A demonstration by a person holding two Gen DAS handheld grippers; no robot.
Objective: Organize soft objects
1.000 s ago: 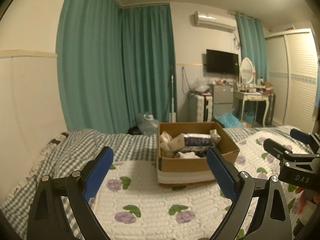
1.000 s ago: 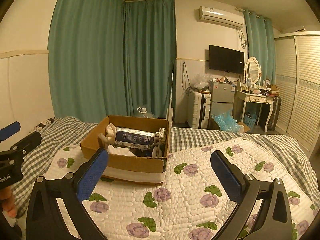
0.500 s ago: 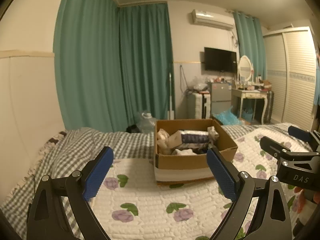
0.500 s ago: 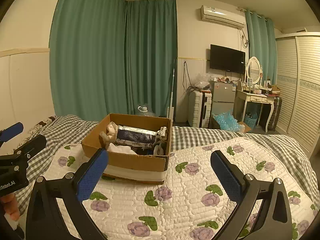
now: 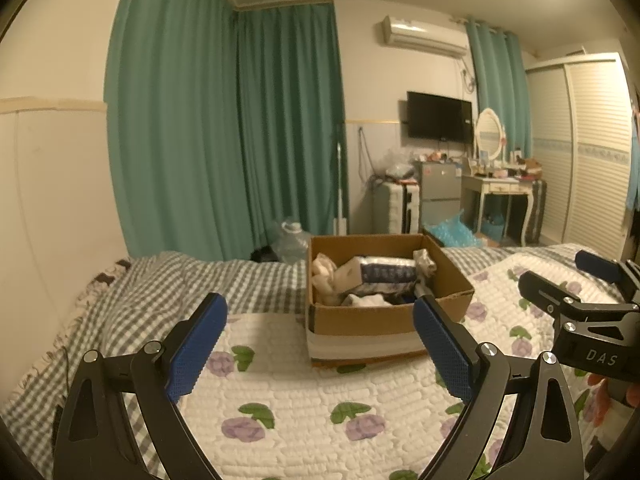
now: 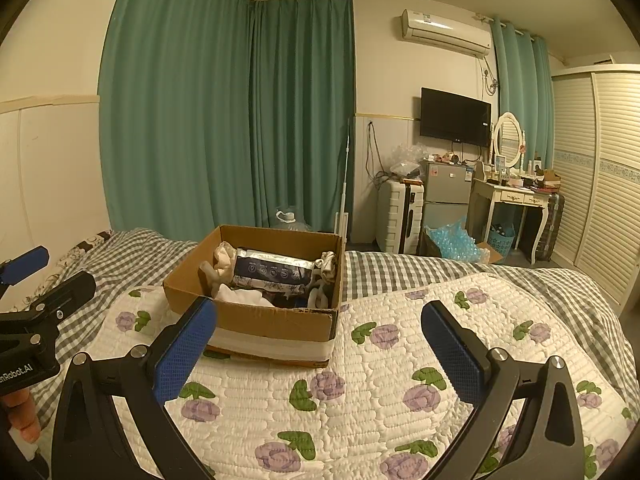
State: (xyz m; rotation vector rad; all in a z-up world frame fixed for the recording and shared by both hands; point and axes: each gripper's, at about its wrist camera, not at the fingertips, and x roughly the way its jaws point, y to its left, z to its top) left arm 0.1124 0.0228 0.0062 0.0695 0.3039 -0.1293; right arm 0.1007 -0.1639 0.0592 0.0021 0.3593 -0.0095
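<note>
An open cardboard box [image 5: 360, 322] [image 6: 276, 322] stands on the bed's white floral quilt [image 5: 288, 396] [image 6: 360, 400]. It holds a dark-labelled tissue pack [image 5: 386, 272] [image 6: 272, 274], cream and white cloth pieces [image 5: 324, 274] [image 6: 224, 258] and other soft items. My left gripper [image 5: 318, 344] is open and empty above the quilt, just short of the box. My right gripper [image 6: 320, 344] is open and empty, to the right of the box's near corner. Each gripper shows at the edge of the other's view, the right one [image 5: 580, 304] and the left one [image 6: 36, 308].
A grey checked sheet [image 5: 168, 284] covers the bed's far side. Green curtains [image 6: 240, 120] hang behind. A suitcase [image 6: 398, 216], small fridge [image 6: 446, 196], dressing table [image 6: 512, 200] and wardrobe [image 6: 600, 184] stand beyond the bed. A bag of blue packing [image 6: 456, 240] lies on the floor.
Both grippers have risen and drawn back slightly, so the box sits lower in both views. Both stay open and empty. The box and its contents have not moved.
</note>
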